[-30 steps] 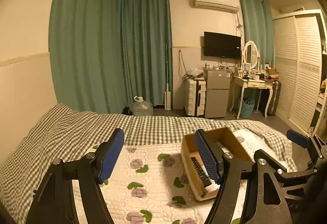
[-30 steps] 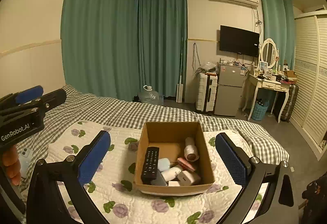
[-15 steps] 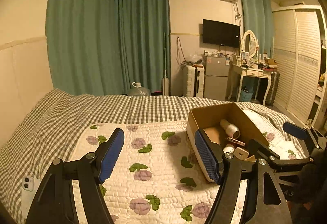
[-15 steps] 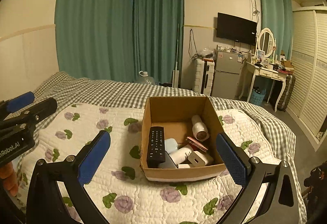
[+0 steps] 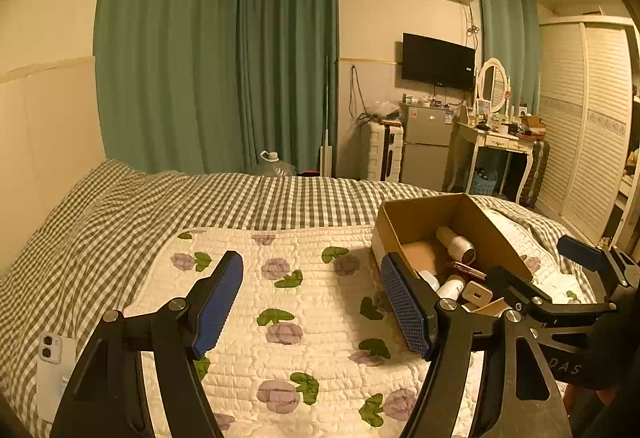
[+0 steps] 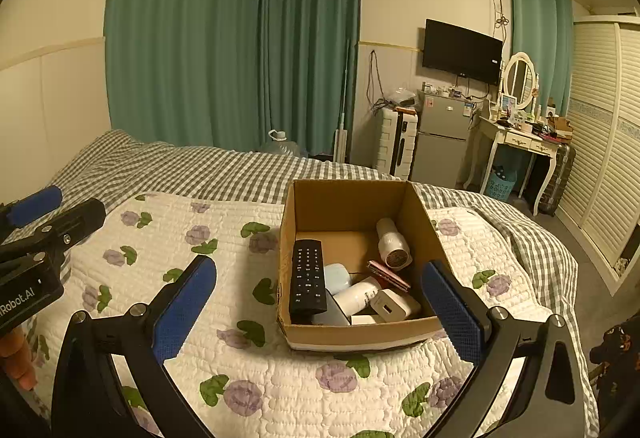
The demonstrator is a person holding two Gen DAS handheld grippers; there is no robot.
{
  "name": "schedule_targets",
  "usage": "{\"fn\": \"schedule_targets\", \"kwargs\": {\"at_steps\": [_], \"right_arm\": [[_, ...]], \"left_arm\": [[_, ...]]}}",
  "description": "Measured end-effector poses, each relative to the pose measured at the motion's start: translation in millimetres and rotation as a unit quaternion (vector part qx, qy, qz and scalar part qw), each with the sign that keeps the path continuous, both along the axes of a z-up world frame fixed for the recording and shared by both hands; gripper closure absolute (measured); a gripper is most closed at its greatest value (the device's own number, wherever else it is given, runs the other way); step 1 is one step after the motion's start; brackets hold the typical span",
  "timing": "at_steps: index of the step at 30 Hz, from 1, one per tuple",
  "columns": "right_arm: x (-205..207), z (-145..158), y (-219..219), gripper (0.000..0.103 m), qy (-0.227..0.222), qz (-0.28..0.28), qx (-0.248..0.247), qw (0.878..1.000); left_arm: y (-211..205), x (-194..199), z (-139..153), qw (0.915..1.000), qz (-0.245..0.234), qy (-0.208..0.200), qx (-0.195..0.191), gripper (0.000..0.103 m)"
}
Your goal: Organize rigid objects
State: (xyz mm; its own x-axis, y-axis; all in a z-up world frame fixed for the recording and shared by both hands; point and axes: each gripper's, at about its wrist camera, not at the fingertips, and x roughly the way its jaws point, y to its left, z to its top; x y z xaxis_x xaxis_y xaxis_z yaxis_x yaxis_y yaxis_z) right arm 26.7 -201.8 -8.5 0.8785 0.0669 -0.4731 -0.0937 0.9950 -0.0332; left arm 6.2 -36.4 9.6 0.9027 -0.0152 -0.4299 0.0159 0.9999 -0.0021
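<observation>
Left wrist view: left gripper (image 5: 312, 302) jaws spread wide, nothing between, over floral quilt (image 5: 280, 318). Cardboard box (image 5: 404, 222) to its right, on quilt. White phone (image 5: 54, 374) lies on checked bedspread (image 5: 120, 222) (lower left).

Right wrist view: right gripper (image 6: 320, 314) jaws likewise apart, empty, box (image 6: 340, 202) straight ahead. Inside: black remote (image 6: 307, 276) along left wall, white hair dryer (image 6: 392, 244), white charger (image 6: 394, 306).

The left tongs (image 5: 312, 302) are wide open and hold nothing. The right tongs (image 6: 318, 308) are wide open too, with nothing between the blue pads (image 6: 452, 312). The two sit side by side, and bare fingers (image 6: 18, 362) show under the left one.
</observation>
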Motion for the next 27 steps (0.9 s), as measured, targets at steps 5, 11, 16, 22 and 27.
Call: {"fn": "schedule_targets", "kwargs": {"at_steps": [5,11,16,22,27], "right_arm": [[-0.6,-0.4,1.3,0.0,-0.003,-0.005,0.003,1.0],[-1.7,-0.1,1.7,0.0,0.0,-0.01,0.005,1.0],[-3.8,1.3,3.1,0.0,0.0,-0.013,0.004,1.0],[-5.6,2.4,4.6,0.0,0.001,-0.014,0.001,1.0],[-5.7,2.9,5.5,0.0,0.0,-0.014,0.001,1.0]], "left_arm": [[0.3,-1.1,-0.8,1.0,-0.007,0.005,-0.004,0.029],[0.6,-3.0,-1.0,0.9999,-0.013,0.007,-0.004,0.029],[2.8,-2.3,-1.5,0.9998,-0.013,0.013,-0.003,0.029],[2.9,-3.8,-3.8,0.9997,-0.02,0.014,0.001,0.029],[3.4,-4.5,-4.5,0.9997,-0.022,0.014,0.0,0.029]]}}
